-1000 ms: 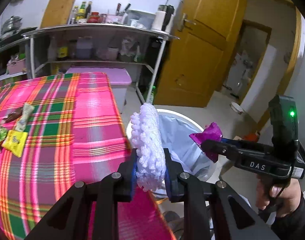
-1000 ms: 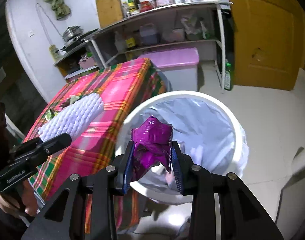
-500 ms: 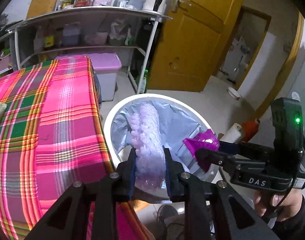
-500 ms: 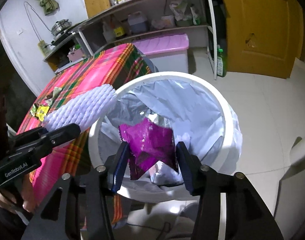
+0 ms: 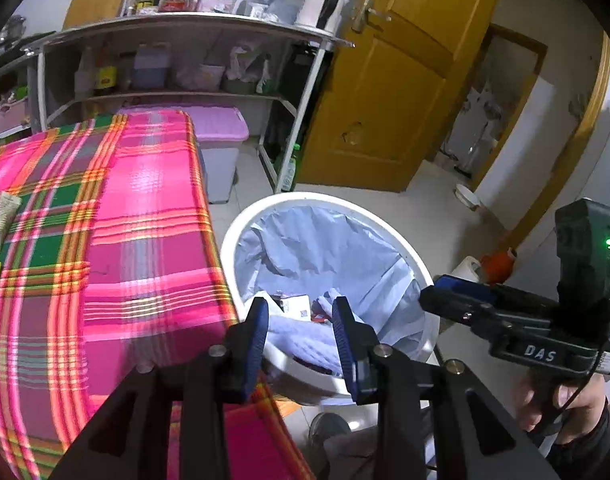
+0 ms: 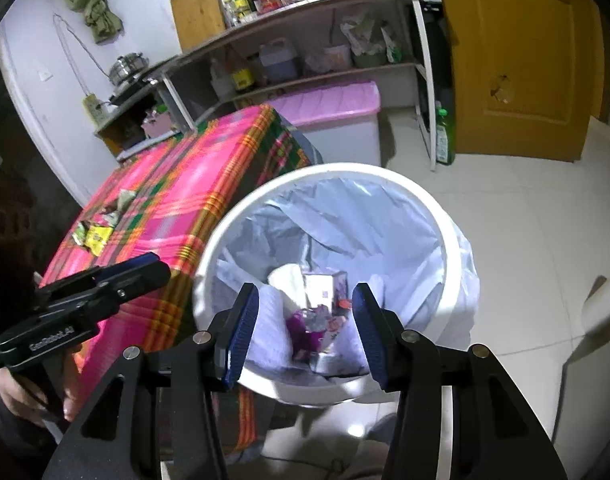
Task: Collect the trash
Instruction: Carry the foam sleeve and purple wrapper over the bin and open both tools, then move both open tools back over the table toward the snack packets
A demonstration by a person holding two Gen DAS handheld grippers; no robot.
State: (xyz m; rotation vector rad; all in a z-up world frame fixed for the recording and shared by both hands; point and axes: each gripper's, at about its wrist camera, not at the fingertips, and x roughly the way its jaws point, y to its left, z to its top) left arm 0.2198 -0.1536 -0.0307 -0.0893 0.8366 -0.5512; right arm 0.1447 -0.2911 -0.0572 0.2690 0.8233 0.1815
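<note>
Below right claw (open), purple wrapper, binned

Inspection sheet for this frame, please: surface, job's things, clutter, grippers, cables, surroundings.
Surface: table under a pink and green plaid cloth.
Job's things: white round bin with pale blue liner beside the table; white foam fruit net and purple foil wrapper lie inside; small wrappers remain on the cloth.
Clutter: nothing seen beyond the wrappers.
Grippers: left gripper and right gripper both open, empty, above the bin.
Cables: thin black wire at the right handle.
Surroundings: metal shelving, pink-lidded storage box, yellow wooden door.
</note>
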